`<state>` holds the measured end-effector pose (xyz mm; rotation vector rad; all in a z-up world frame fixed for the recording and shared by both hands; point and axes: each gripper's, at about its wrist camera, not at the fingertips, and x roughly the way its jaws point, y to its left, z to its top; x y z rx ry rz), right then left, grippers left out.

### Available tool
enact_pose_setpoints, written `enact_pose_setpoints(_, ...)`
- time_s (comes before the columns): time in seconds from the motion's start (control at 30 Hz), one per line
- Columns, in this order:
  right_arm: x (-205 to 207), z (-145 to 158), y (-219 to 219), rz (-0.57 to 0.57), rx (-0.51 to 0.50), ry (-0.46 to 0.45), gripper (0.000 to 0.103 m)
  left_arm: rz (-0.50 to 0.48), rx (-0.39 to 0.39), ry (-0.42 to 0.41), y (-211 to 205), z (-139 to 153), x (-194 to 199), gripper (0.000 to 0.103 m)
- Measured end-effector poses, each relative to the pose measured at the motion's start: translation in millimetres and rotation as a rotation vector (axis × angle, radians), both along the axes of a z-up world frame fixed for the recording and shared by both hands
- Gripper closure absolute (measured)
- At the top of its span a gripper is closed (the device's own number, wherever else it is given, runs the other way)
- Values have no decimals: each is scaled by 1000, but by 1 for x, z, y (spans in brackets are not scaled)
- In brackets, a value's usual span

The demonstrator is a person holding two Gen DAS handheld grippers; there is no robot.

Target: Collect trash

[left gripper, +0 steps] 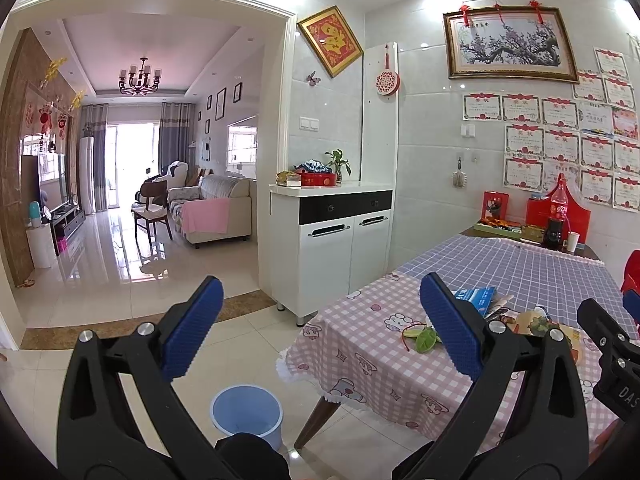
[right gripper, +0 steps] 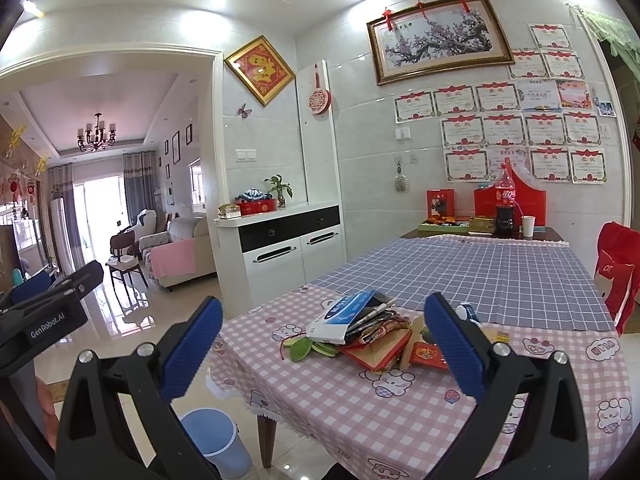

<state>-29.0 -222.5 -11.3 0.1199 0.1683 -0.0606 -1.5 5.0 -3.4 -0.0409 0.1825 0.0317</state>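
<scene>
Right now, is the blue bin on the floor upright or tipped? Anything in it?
Upright: the blue bin stands on the floor by the table leg, mouth up. It looks empty in the left wrist view.

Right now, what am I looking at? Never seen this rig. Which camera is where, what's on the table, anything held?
No robot arm: a person holds a two-finger gripper in each hand, each with a fisheye camera looking along its blue-padded fingers. One picture is from the left gripper, the other from the right gripper. Both are open and hold nothing. On the checked tablecloth lies a trash pile: a blue-white packet, red wrappers, green leaves. A blue bin stands on the floor by the table corner. A cola bottle and cup stand at the far end.
</scene>
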Motion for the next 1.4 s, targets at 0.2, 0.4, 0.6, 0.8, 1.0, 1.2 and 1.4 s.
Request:
enact_pose_setpoints(0.2,0,2,2,20,0,-5,4,3,3,-1,-2,2,-3,6)
enact_pose_setpoints(0.4,1,2,4,27,0,-4,4,5,4,-2,-2,3,-3,6)
enact_pose_setpoints(0.6,2,2,5,44,1,-12,4,6,5,-2,-2,2,-3,6)
enact_pose_setpoints(0.8,2,0,6,59,5,-12,4,7,8,-1,-1,1,-2,6)
enact_pose_setpoints(1.0,3,-2,6,64,9,-7,4,8,10,0,-2,1,-2,6)
enact_pose_setpoints(1.2,4,-4,6,66,13,-4,4,11,14,1,-3,1,-2,6)
enact_pose_setpoints(1.4,4,-3,5,66,13,-3,4,15,12,1,-3,2,-4,6)
